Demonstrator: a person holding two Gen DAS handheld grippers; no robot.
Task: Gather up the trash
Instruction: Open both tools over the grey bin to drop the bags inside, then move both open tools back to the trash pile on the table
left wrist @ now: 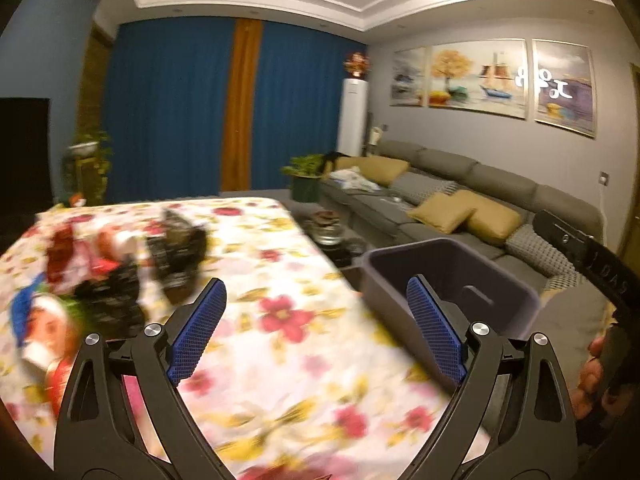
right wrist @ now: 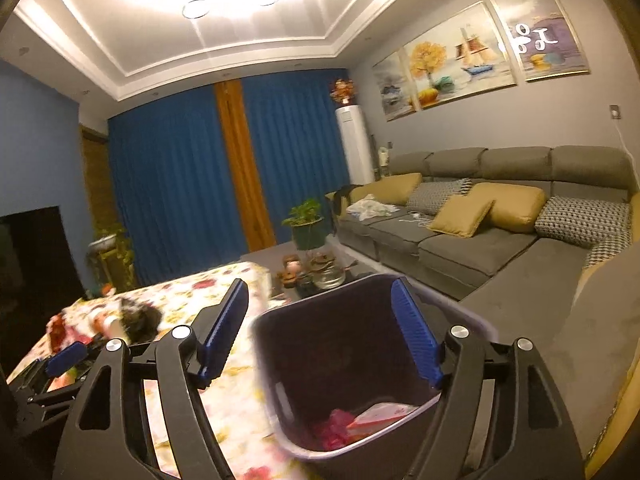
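the left gripper (left wrist: 316, 328) hangs over the flowered table (left wrist: 288, 344), jaws spread wide with nothing between them. a blurred heap of wrappers (left wrist: 116, 276) lies on the table to its left. the right gripper (right wrist: 320, 332), jaws also wide and empty, hovers above the dark bin (right wrist: 344, 364) at the table's edge, pink and white trash (right wrist: 360, 424) in its bottom. a grey sofa (right wrist: 480, 240) stands beyond.

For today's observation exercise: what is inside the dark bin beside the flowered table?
In the bin, a crumpled pink wrapper and a flat pale packet with red print lie at the bottom. The near wall and the right gripper hide the rest of the floor.
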